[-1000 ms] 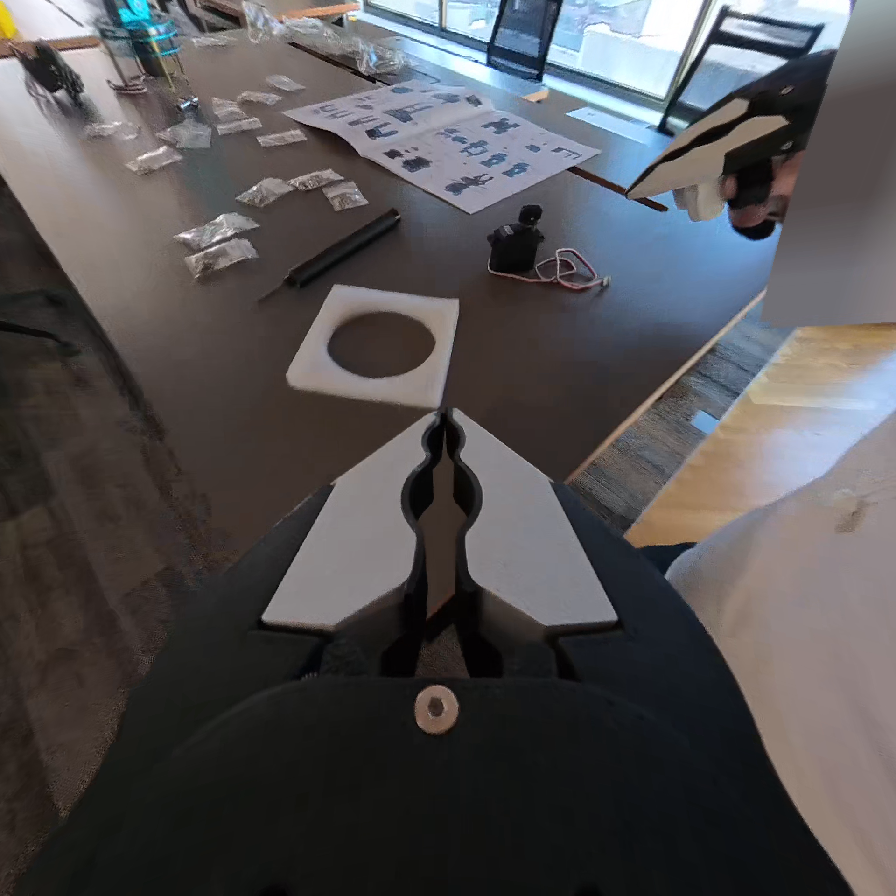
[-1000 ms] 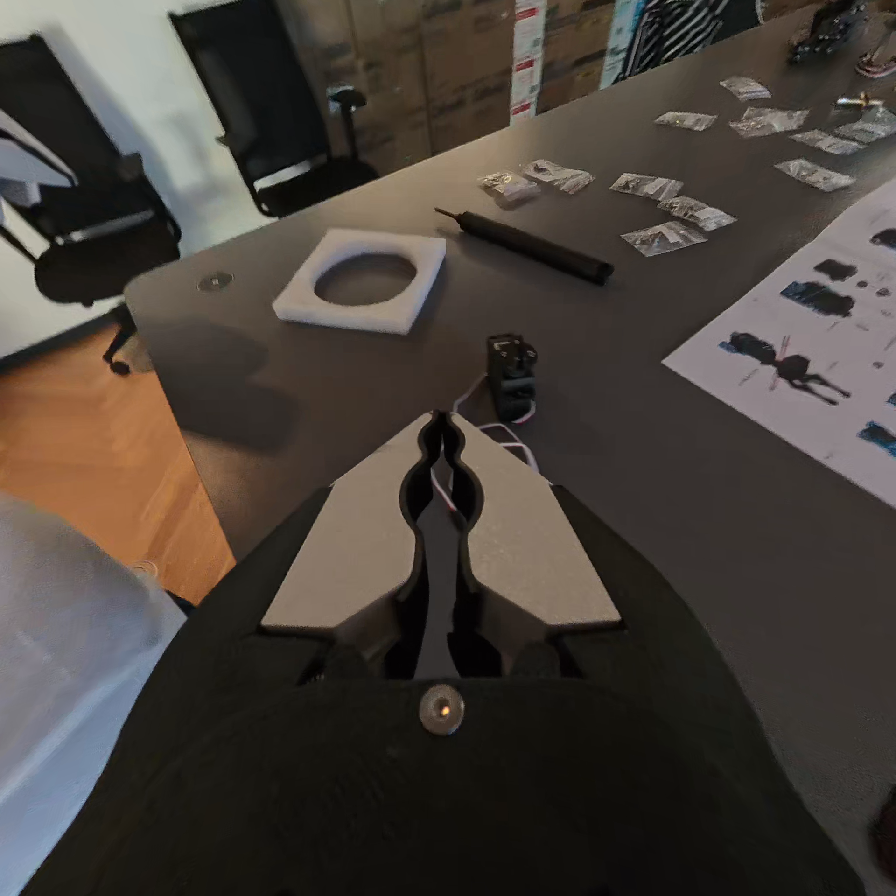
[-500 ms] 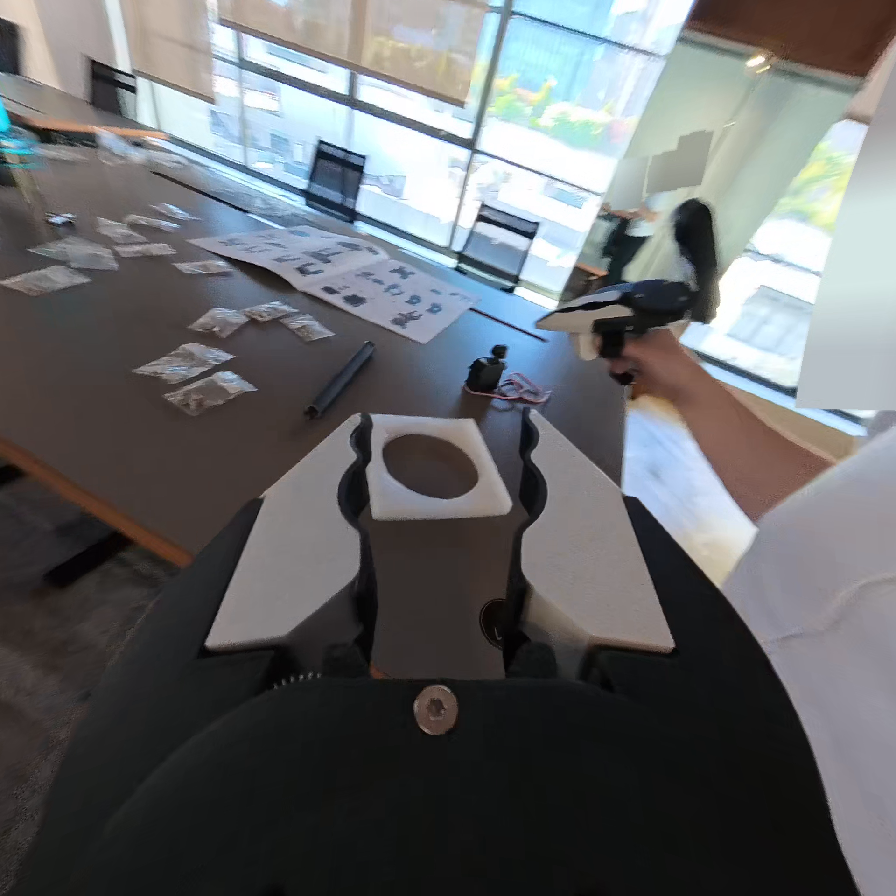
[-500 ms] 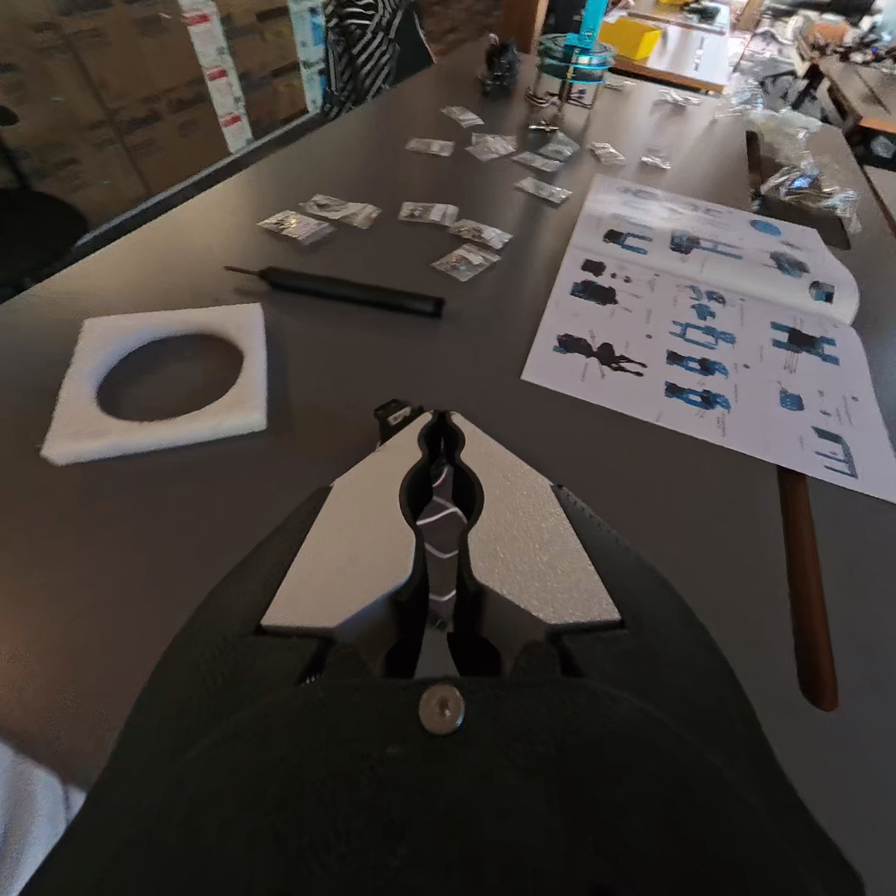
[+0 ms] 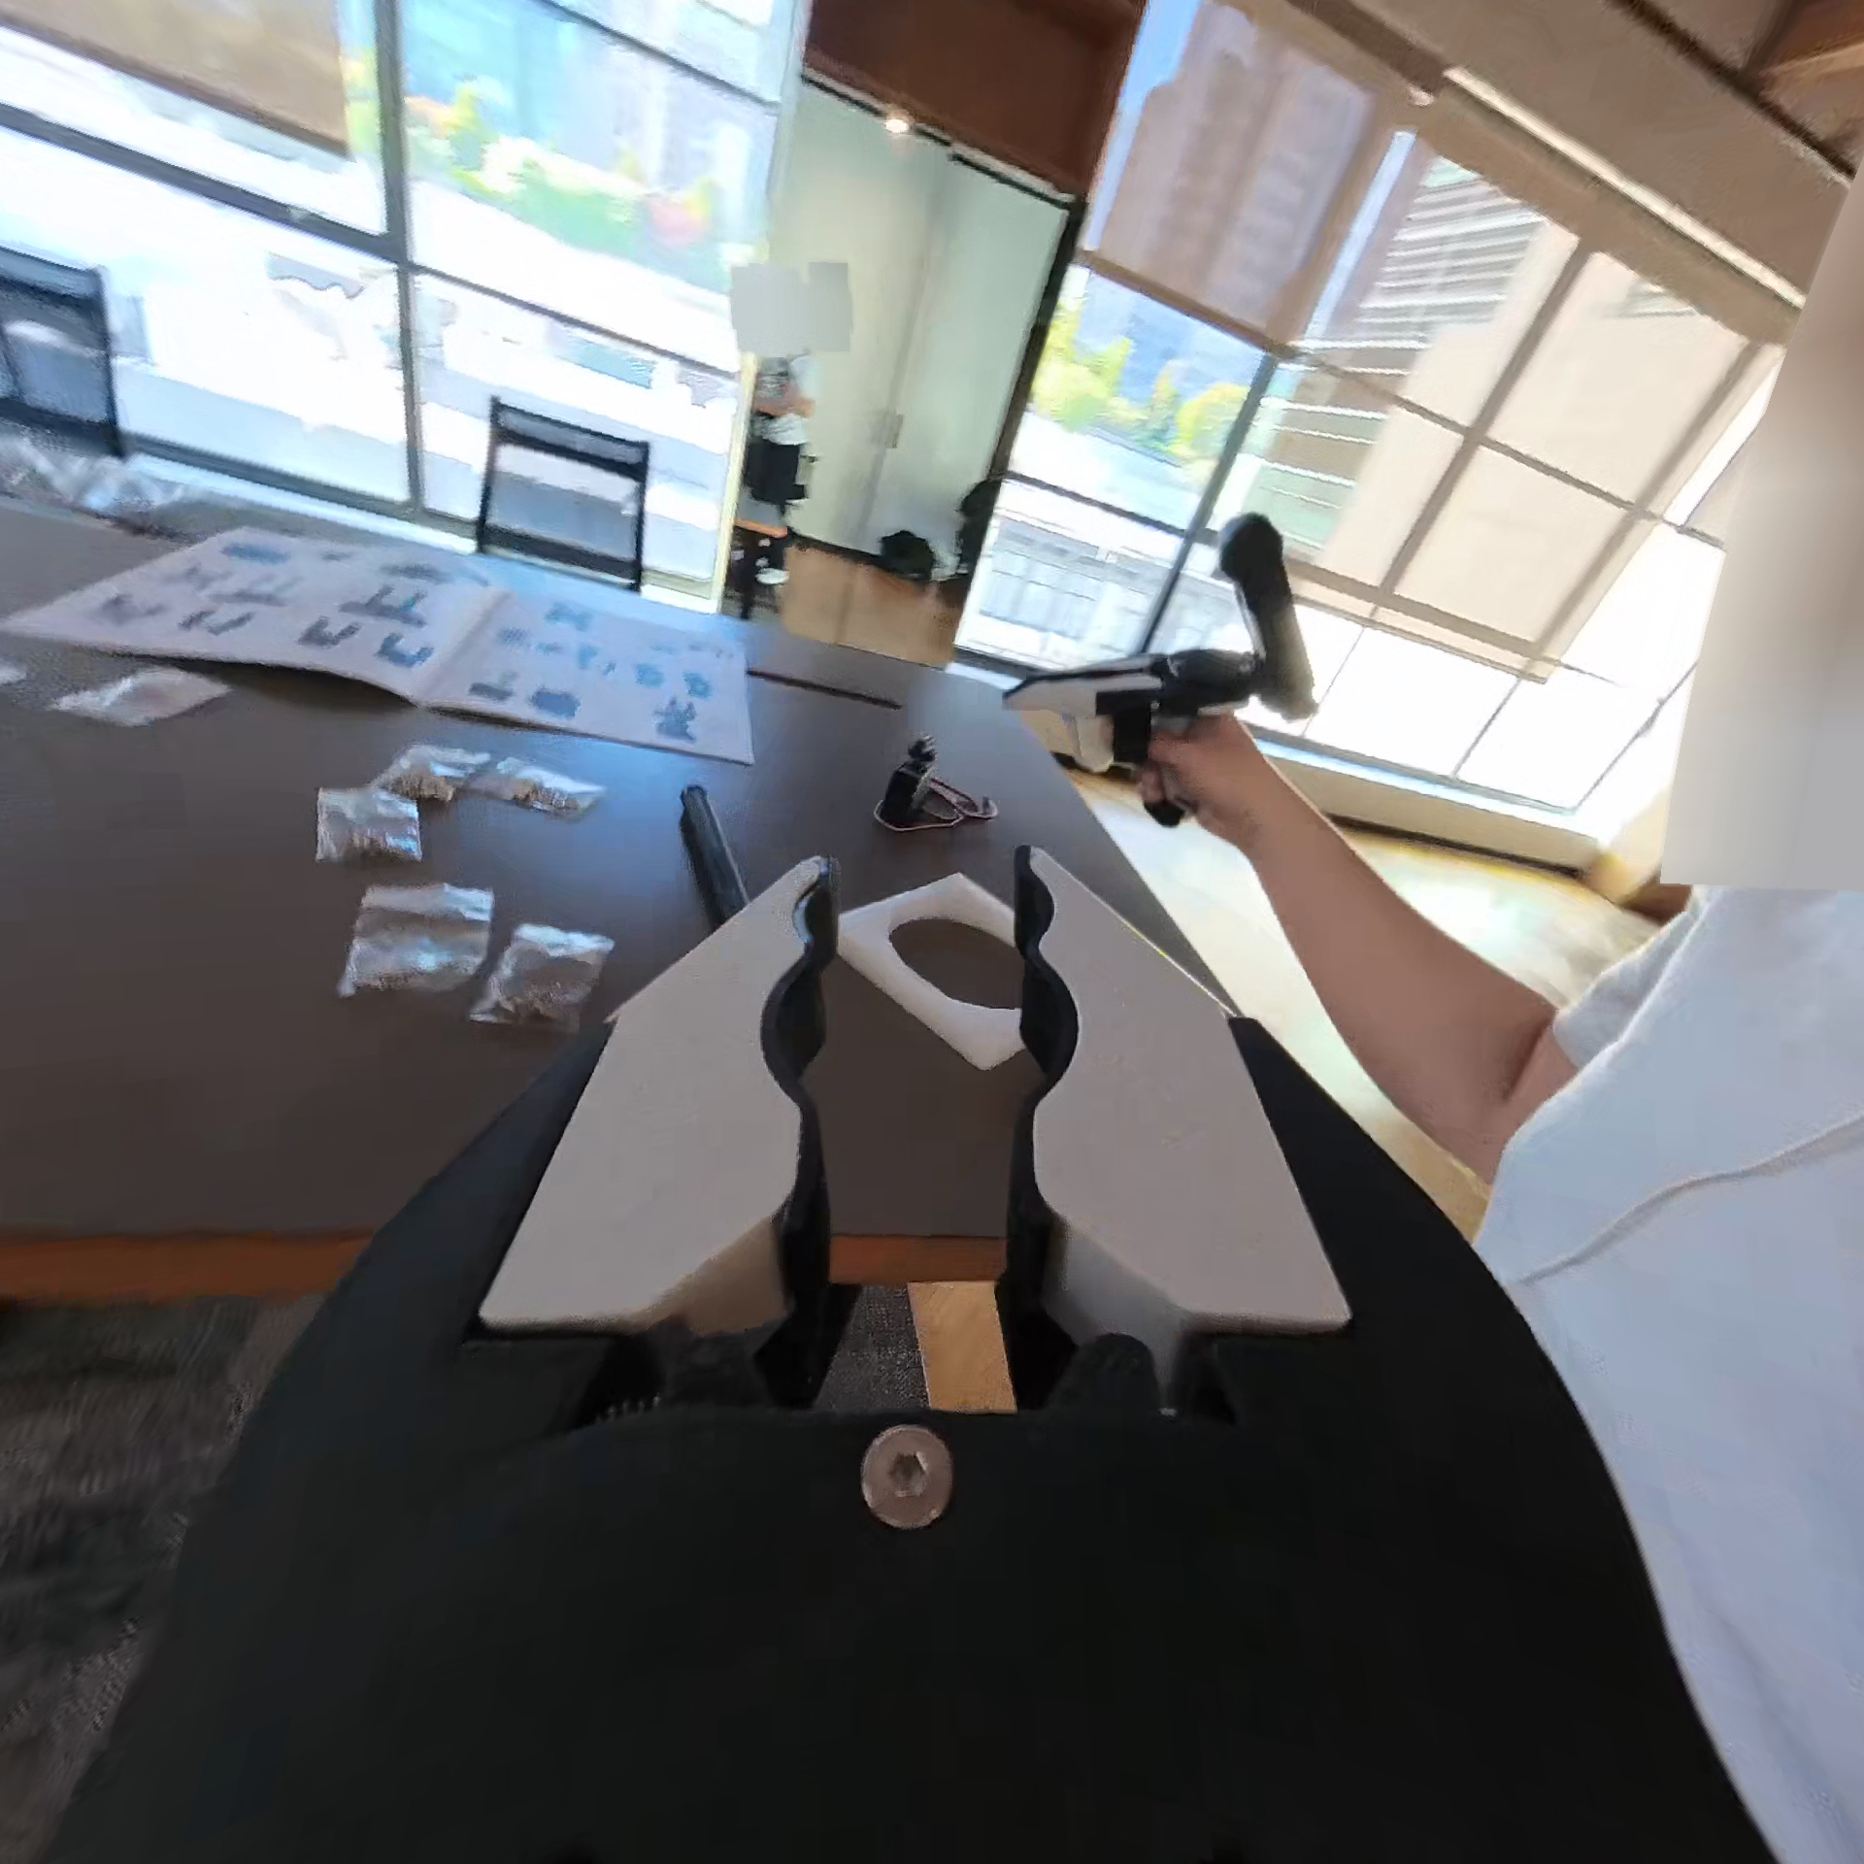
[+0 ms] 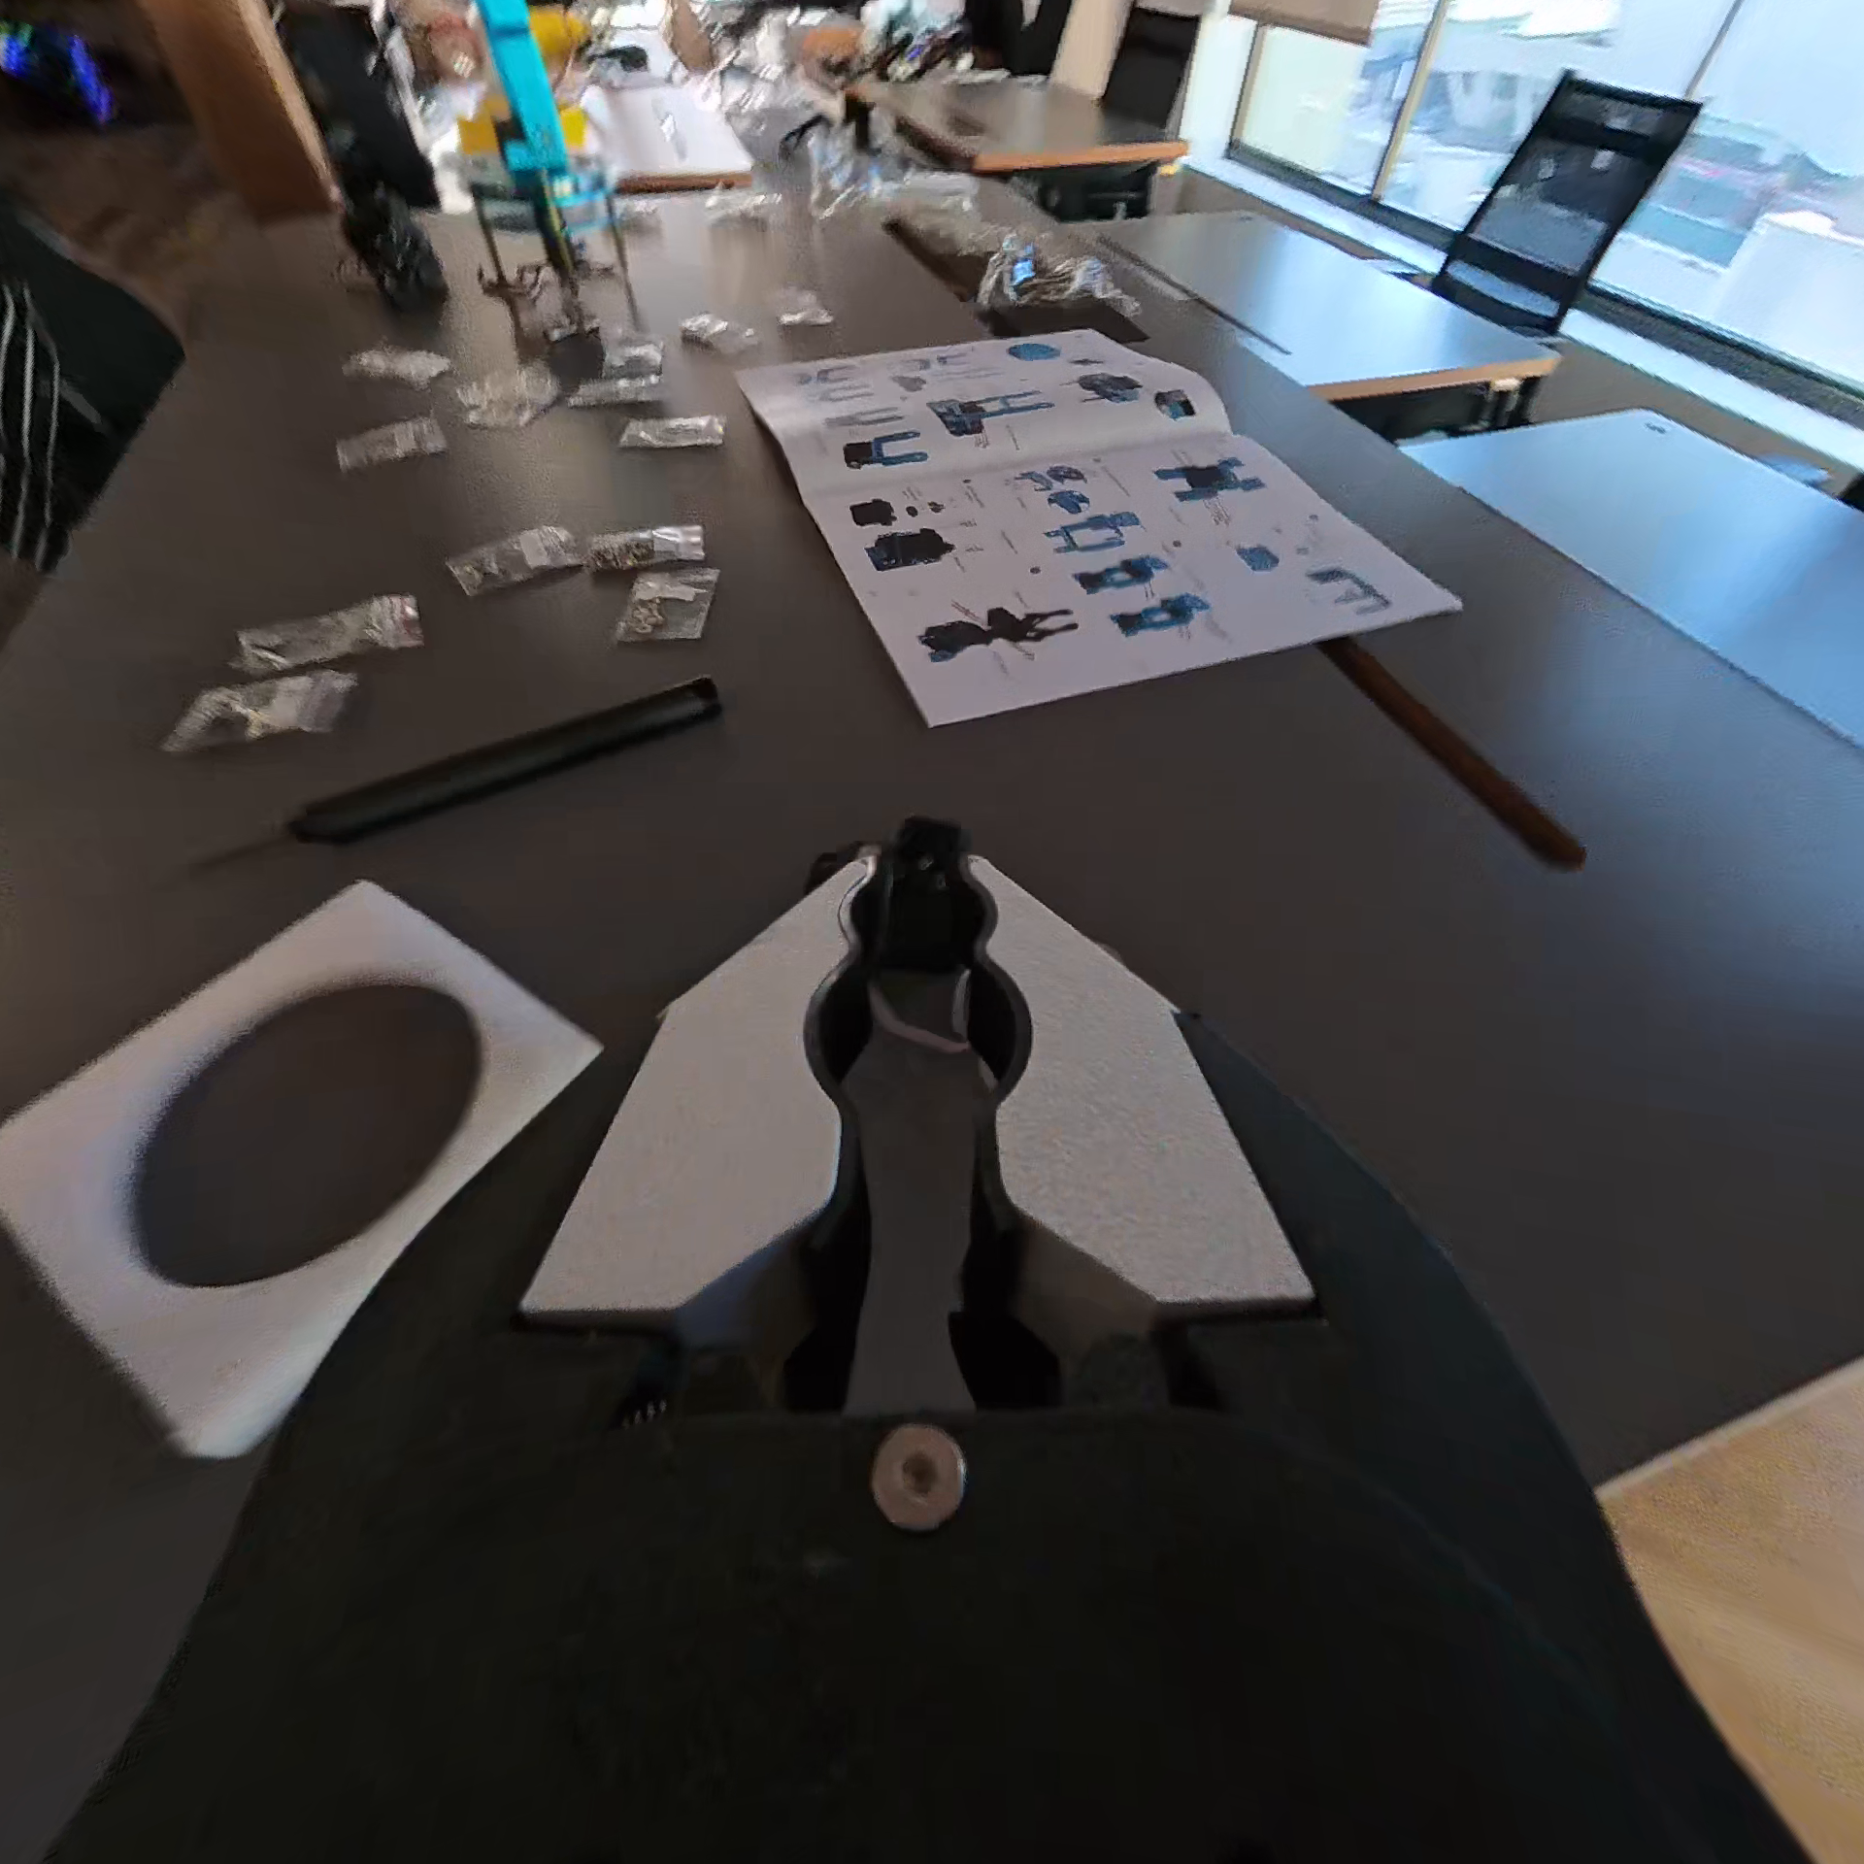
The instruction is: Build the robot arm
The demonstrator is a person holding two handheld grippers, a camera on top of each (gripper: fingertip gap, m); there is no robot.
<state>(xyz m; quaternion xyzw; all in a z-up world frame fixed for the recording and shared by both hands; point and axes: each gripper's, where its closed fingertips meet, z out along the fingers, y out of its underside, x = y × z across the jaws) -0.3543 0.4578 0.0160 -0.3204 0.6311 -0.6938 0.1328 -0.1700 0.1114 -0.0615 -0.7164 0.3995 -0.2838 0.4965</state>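
My left gripper (image 5: 923,867) is open and empty, held above the near table edge. A white foam square with a round hole (image 5: 938,973) lies on the dark table just beyond its tips. My right gripper (image 6: 920,865) is open a little and empty, with a small black servo and its wires (image 6: 923,908) showing through the gap on the table past the tips. In the left wrist view the right gripper (image 5: 1094,696) is held in a hand above the table's corner, apart from the servo (image 5: 913,792). The foam square (image 6: 91,1190) lies to the lower left in the right wrist view.
A black screwdriver (image 6: 525,762) lies beyond the foam. Several small clear bags of parts (image 6: 323,635) are spread to the left. An open instruction sheet (image 6: 1089,514) lies at the back right. The table edge (image 5: 605,1261) is close. A person stands far off by the windows. Spacing between my two grippers at the tips: around 40 cm. From either gripper's tips it is about 25 cm to the foam square (image 6: 91,1190).
My left gripper has opened from shut and swung right, now pointing across the table towards the windows. My right gripper has parted slightly and turned right, over the servo.
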